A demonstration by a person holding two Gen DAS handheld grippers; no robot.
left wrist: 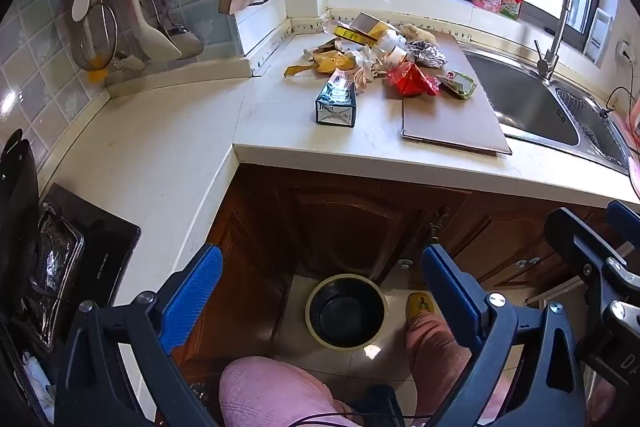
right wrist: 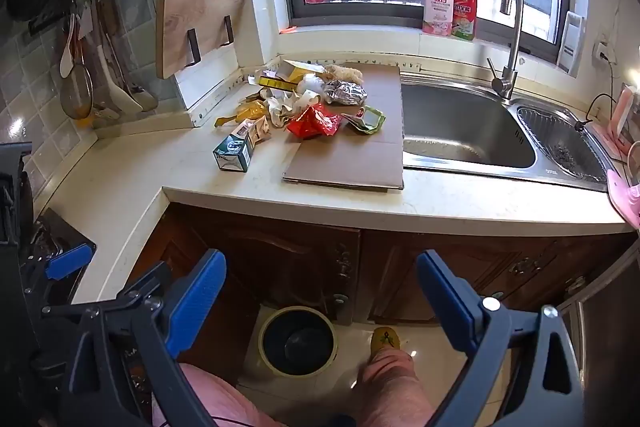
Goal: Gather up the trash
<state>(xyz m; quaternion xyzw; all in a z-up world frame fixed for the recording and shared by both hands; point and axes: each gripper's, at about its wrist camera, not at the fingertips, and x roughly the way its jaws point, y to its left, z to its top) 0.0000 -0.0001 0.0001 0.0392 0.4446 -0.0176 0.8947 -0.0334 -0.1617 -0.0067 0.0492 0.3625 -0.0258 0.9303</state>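
A heap of trash lies on the pale counter [left wrist: 168, 163] near the back corner: a red wrapper [left wrist: 412, 79] [right wrist: 314, 125], a teal carton [left wrist: 336, 105] [right wrist: 234, 151], yellow wrappers [left wrist: 330, 63], crumpled foil [left wrist: 430, 54] [right wrist: 345, 91] and a green packet [left wrist: 458, 83]. Part of it rests on a flat cardboard sheet [left wrist: 452, 125] [right wrist: 356, 157]. A round bin [left wrist: 346, 311] [right wrist: 298, 341] with a dark liner stands on the floor below. My left gripper [left wrist: 320, 301] and right gripper [right wrist: 322, 301] both hang open and hold nothing, in front of the cabinet above the bin.
A steel sink [right wrist: 464, 131] with a tap [right wrist: 510, 39] lies right of the cardboard. Detergent bottles [right wrist: 450, 1] stand on the sill. A stove [left wrist: 68, 267] sits at the left. A cutting board [right wrist: 200, 15] and utensils [left wrist: 120, 7] hang on the wall. The person's pink-clad legs and slipper [left wrist: 420, 307] are by the bin.
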